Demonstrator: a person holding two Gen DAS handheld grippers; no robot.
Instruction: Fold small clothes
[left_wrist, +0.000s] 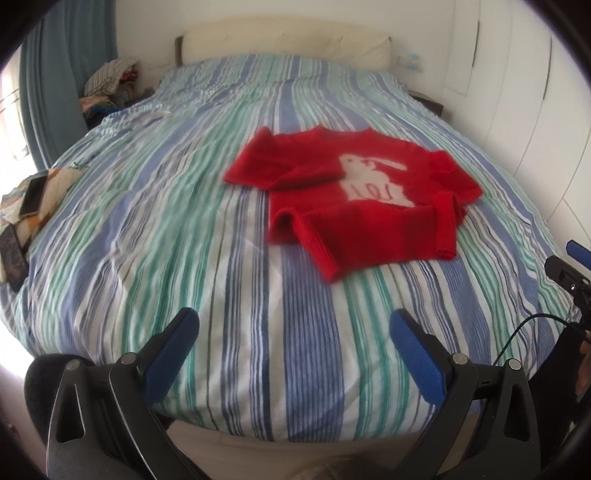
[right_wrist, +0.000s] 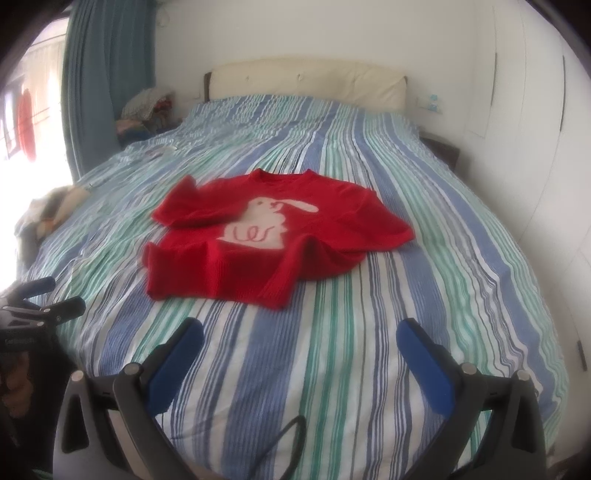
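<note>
A small red sweater (left_wrist: 354, 195) with a white rabbit on its front lies on the striped bed cover (left_wrist: 184, 240), both sleeves folded across the body. It also shows in the right wrist view (right_wrist: 280, 236). My left gripper (left_wrist: 295, 325) is open and empty, held above the near part of the bed, well short of the sweater. My right gripper (right_wrist: 301, 332) is open and empty too, near the bed's foot. The right gripper also shows at the right edge of the left wrist view (left_wrist: 569, 266), and the left gripper at the left edge of the right wrist view (right_wrist: 48, 299).
A cream headboard (right_wrist: 306, 83) stands at the far end. Two phones (left_wrist: 33, 195) lie on a patterned cloth at the bed's left edge. A pile of clothes (left_wrist: 110, 79) sits by the blue curtain (right_wrist: 103, 74). White wardrobe doors (right_wrist: 535, 110) line the right side.
</note>
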